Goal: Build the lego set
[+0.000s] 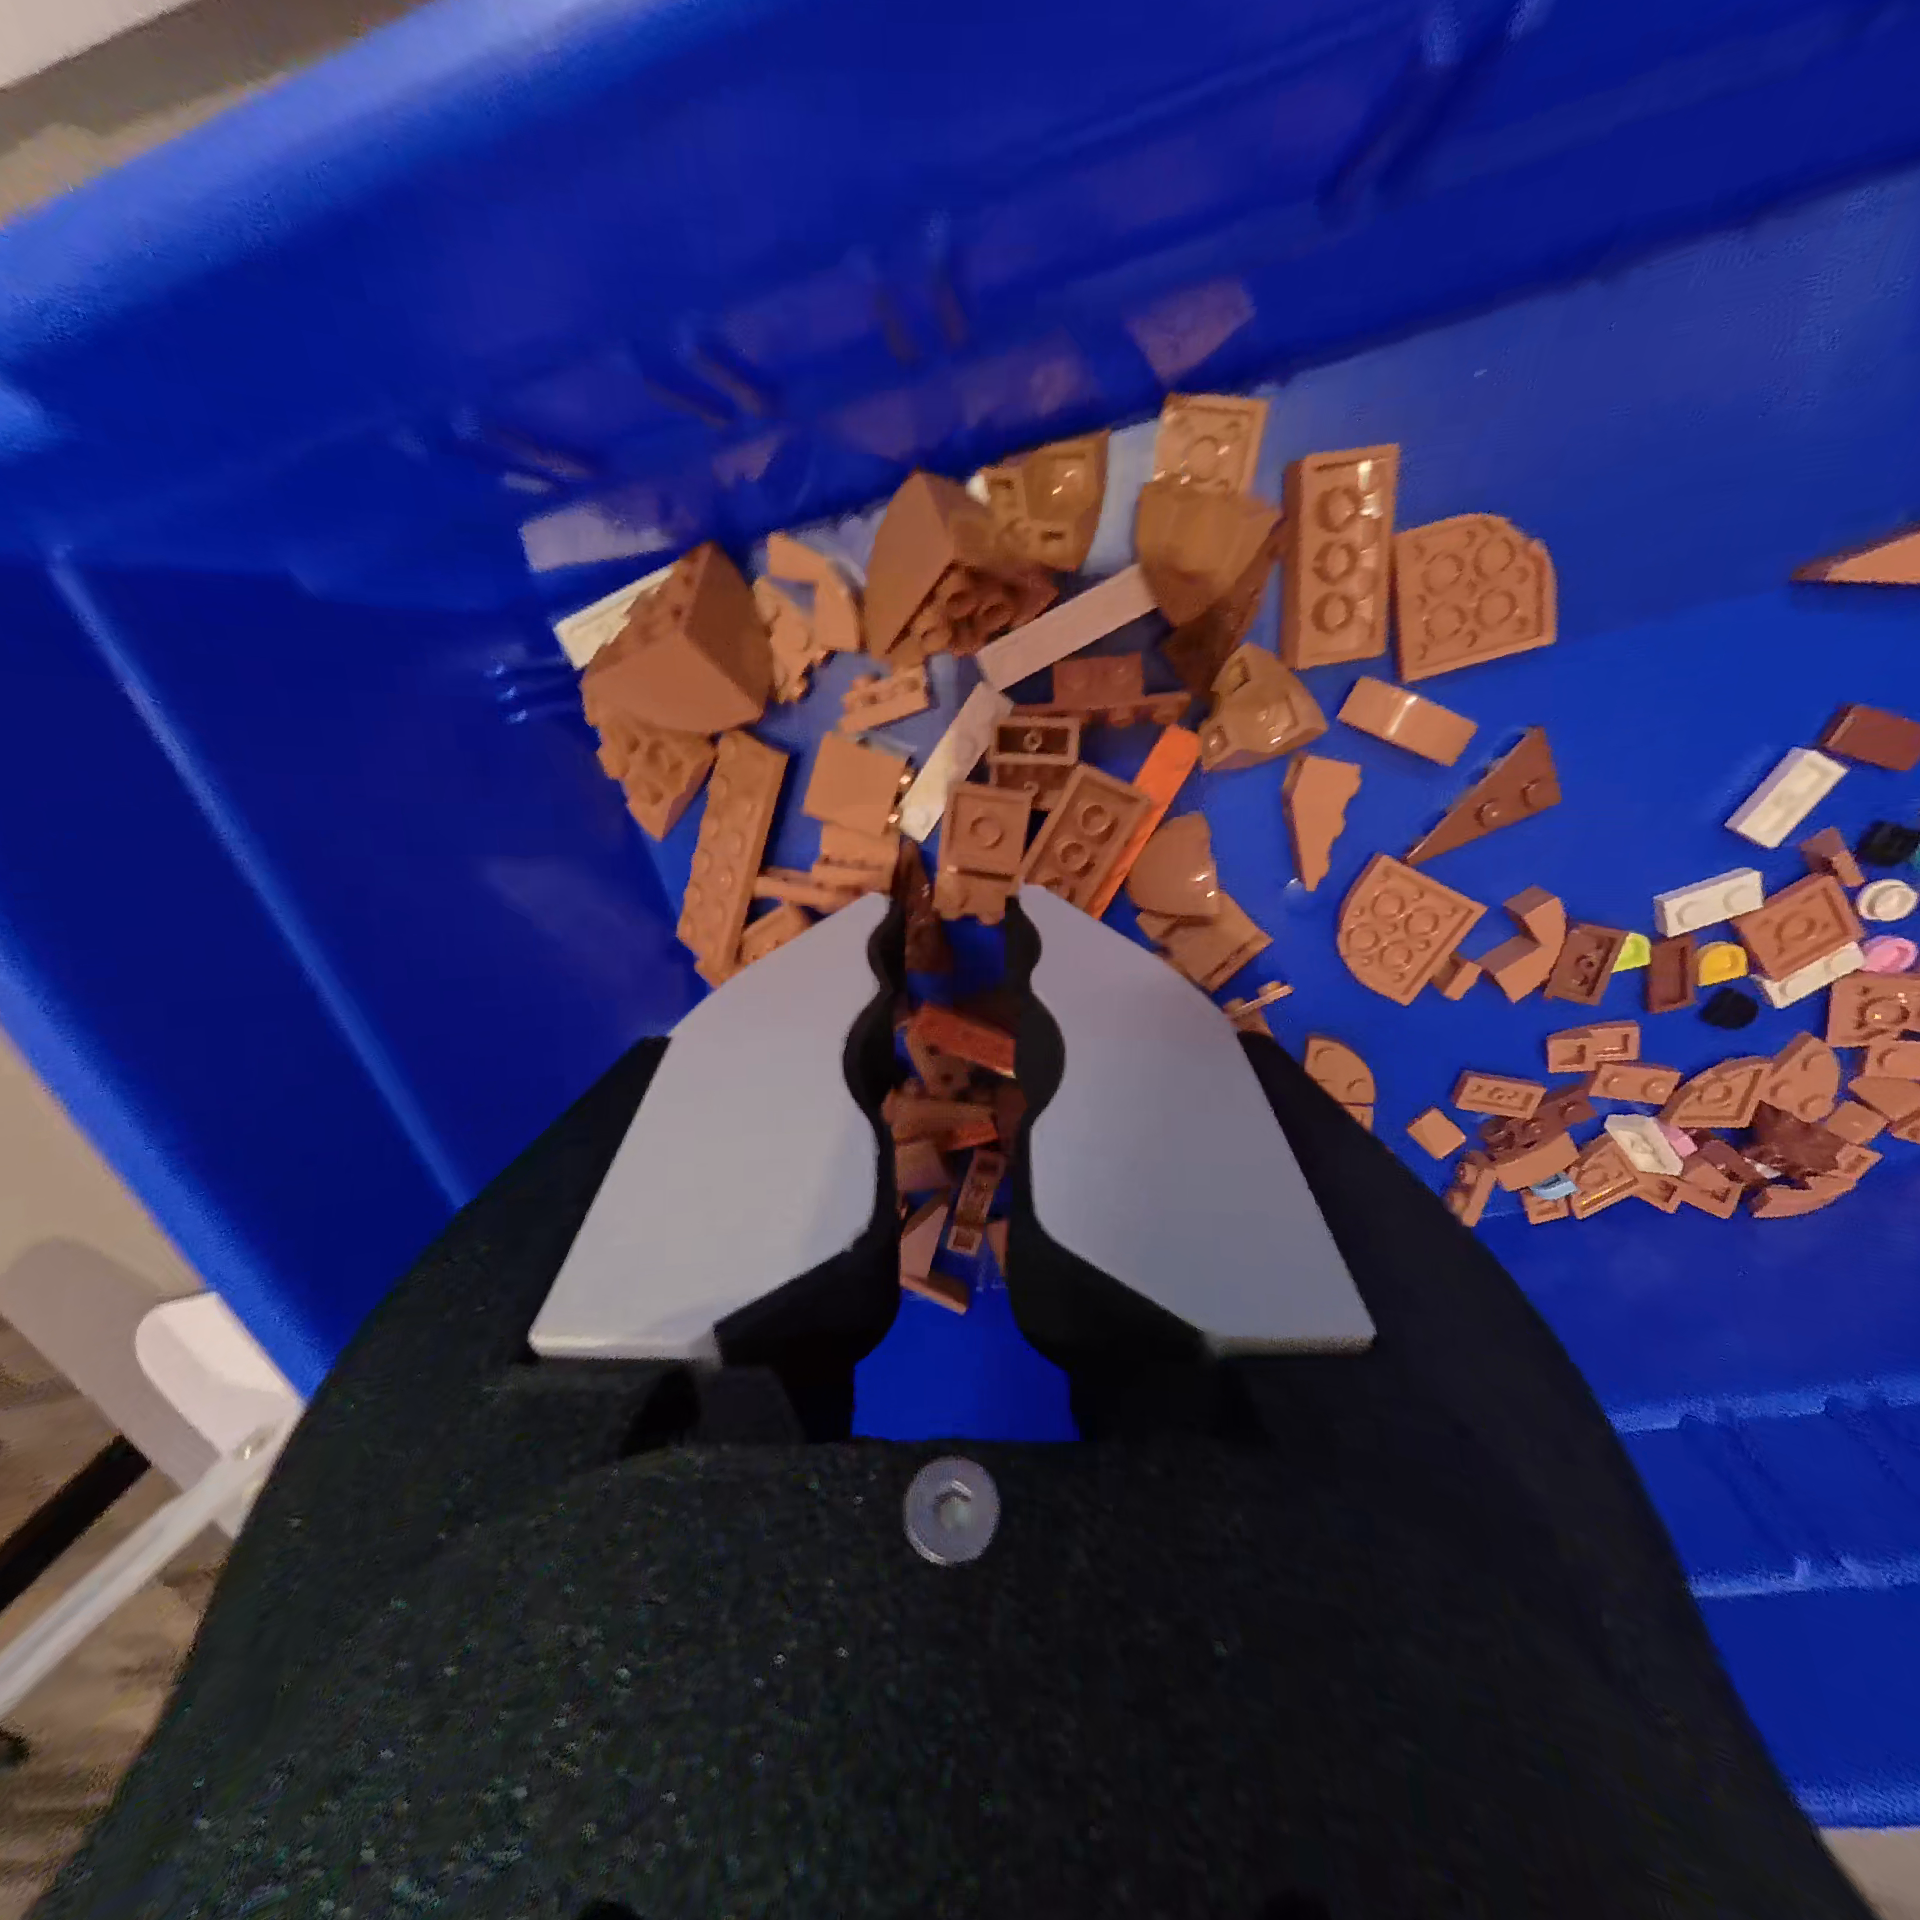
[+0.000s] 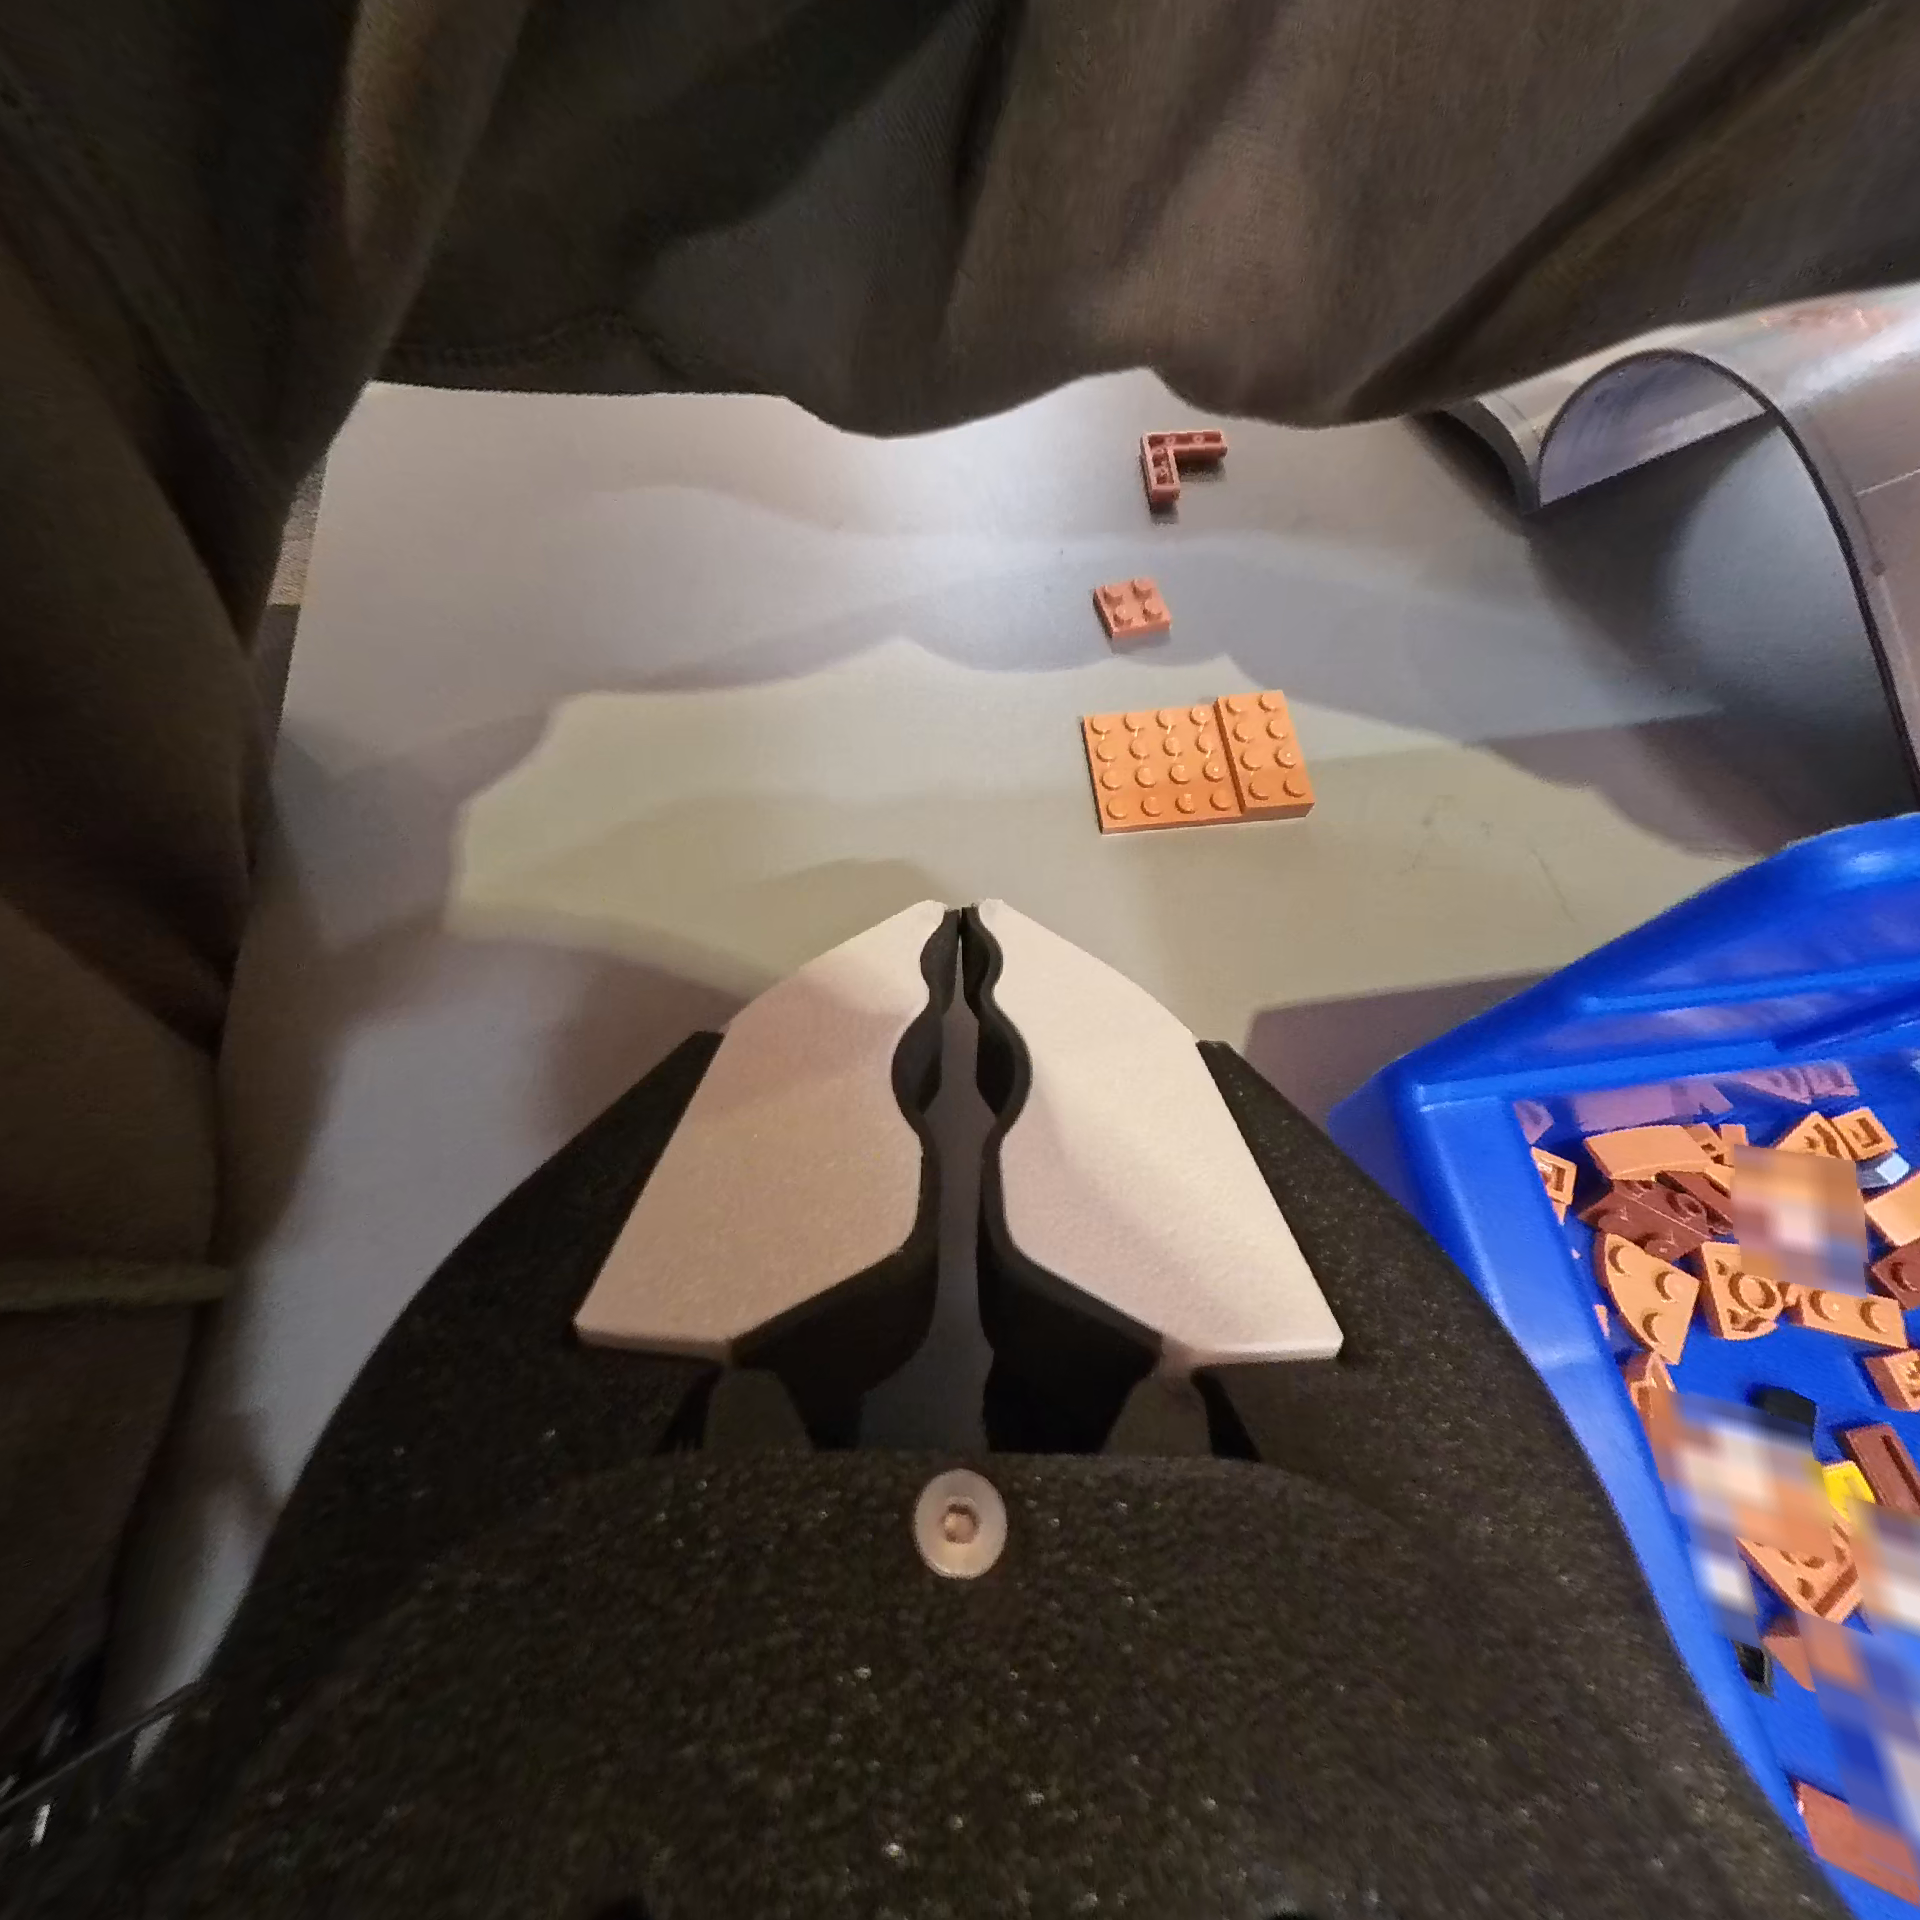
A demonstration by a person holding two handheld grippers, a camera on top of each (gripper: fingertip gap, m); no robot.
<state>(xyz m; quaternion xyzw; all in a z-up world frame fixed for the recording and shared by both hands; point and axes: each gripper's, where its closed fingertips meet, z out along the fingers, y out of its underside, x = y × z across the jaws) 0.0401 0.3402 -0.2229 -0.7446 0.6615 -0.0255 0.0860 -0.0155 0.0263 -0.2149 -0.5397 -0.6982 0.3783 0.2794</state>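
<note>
My left gripper [image 1: 954, 902] is open by a narrow gap and hangs over a heap of tan and brown lego pieces [image 1: 935, 707] in a blue bin [image 1: 416, 520]. Its tips sit just above a small tan plate [image 1: 982, 844] and nothing is clearly held. My right gripper [image 2: 961, 912] is shut and empty, low over a grey table [image 2: 623, 623]. Ahead of it lie two orange plates joined side by side [image 2: 1195, 771], a small brown 2x2 plate [image 2: 1132, 606] and a dark brown L-shaped piece [image 2: 1179, 464].
More small pieces of mixed colours [image 1: 1714, 987] lie scattered at the right of the bin floor. The bin's corner [image 2: 1558, 1049] stands right of my right gripper. A curled grey booklet [image 2: 1662, 447] lies at the back right. A person's dark clothing [image 2: 935, 208] fills the top and left. My right fingertips sit around 30 cm from my left ones.
</note>
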